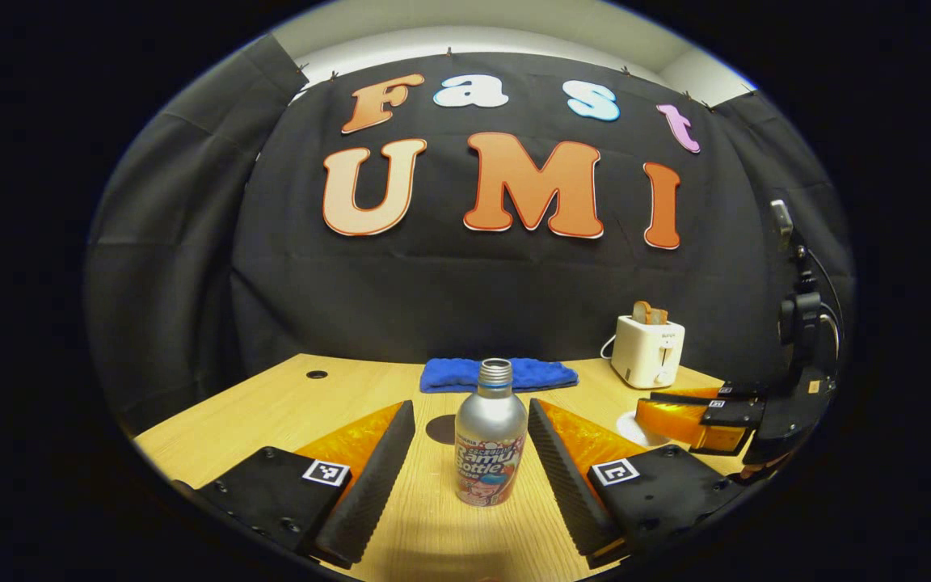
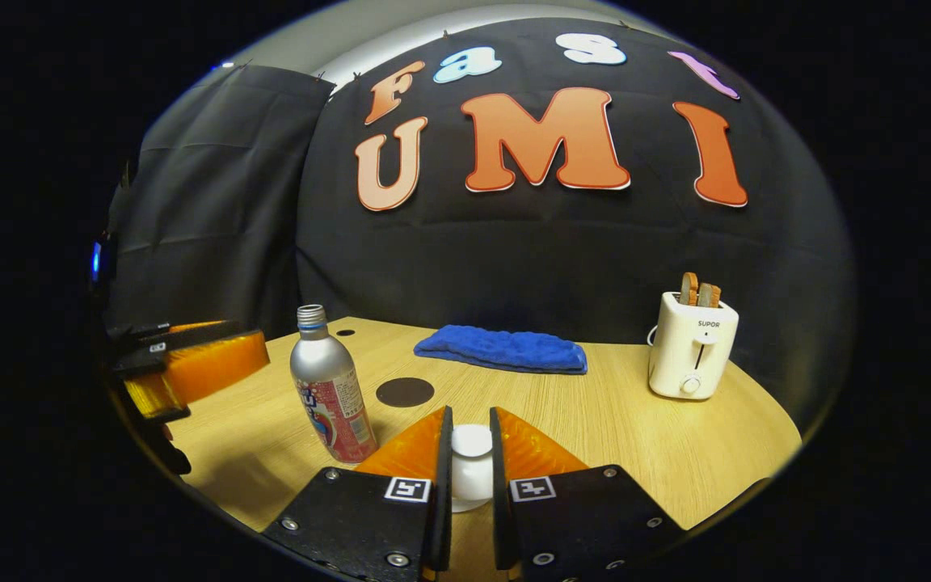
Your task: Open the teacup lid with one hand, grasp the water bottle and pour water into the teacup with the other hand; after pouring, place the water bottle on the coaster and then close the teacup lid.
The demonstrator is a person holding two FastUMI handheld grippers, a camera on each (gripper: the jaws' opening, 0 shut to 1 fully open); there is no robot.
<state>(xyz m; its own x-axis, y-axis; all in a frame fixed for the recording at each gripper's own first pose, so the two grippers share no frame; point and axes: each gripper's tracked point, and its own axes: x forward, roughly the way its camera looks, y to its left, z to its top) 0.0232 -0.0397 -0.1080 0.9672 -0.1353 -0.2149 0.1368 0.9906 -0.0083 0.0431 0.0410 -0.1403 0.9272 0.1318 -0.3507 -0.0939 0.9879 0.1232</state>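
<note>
Left gripper view: the left gripper (image 1: 469,457) is spread wide, with the uncapped water bottle (image 1: 490,440) standing between its fingers, touching neither. The dark coaster (image 1: 440,428) sits just behind the bottle.

Right gripper view: the right gripper (image 2: 470,473) is pinched around the white teacup lid (image 2: 472,453); the bottle (image 2: 330,396) stands off to its left.

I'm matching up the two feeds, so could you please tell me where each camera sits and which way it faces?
Left gripper view: rides the left tool, facing the bottle between its open fingers.
Right gripper view: rides the right tool, fingers around the teacup lid.
Shared: bottle, blue towel, toaster, dark coaster.
</note>
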